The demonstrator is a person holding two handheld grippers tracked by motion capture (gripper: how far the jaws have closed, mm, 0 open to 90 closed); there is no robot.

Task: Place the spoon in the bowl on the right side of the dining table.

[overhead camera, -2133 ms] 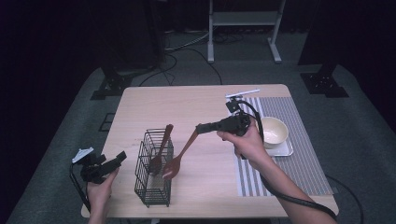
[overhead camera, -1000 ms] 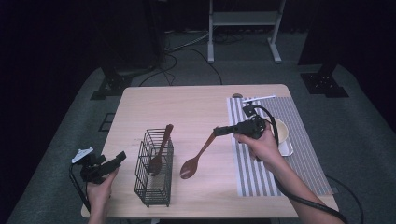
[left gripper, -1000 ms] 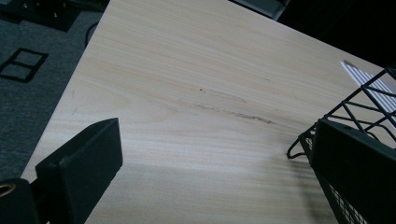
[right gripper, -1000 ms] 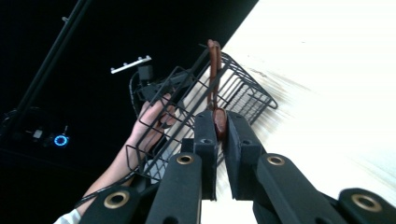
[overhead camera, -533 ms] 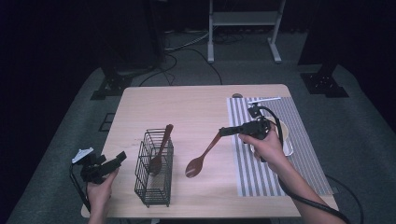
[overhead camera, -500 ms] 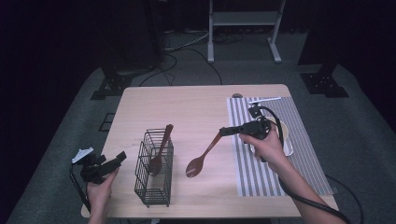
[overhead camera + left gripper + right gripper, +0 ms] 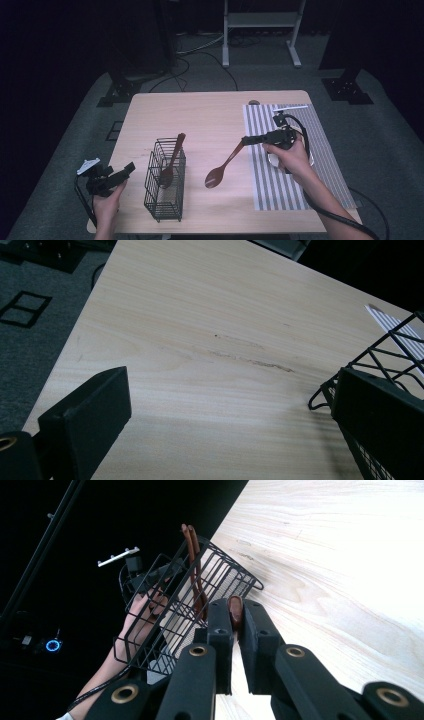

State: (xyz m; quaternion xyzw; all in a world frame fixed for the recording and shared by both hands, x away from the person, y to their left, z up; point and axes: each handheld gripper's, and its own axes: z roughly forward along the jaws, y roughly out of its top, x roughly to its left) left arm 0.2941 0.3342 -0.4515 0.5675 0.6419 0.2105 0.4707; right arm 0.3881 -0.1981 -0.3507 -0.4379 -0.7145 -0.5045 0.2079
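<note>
My right gripper point(image 7: 245, 140) is shut on the handle end of a wooden spoon point(image 7: 225, 162), above the left edge of the striped mat point(image 7: 280, 185). The spoon slants down to the left, its bowl low over the table's middle. In the right gripper view the handle point(image 7: 235, 611) is pinched between the pads. A black wire basket point(image 7: 165, 200) stands at the front left with a second wooden spoon point(image 7: 172, 159) upright in it. My left gripper point(image 7: 127, 169) is open near the table's front left corner, left of the basket, nothing between its jaws point(image 7: 230, 405).
The wooden table point(image 7: 200, 115) has bare room behind and between the basket and mat. A white dish point(image 7: 311, 159) on the mat is mostly hidden behind the right hand. The basket's corner point(image 7: 395, 340) is close to my left gripper's right finger. A stand and cables sit on the floor beyond.
My right gripper has carried the spoon to the right and slightly down, away from the basket toward the mat. The left gripper and basket have stayed put.
</note>
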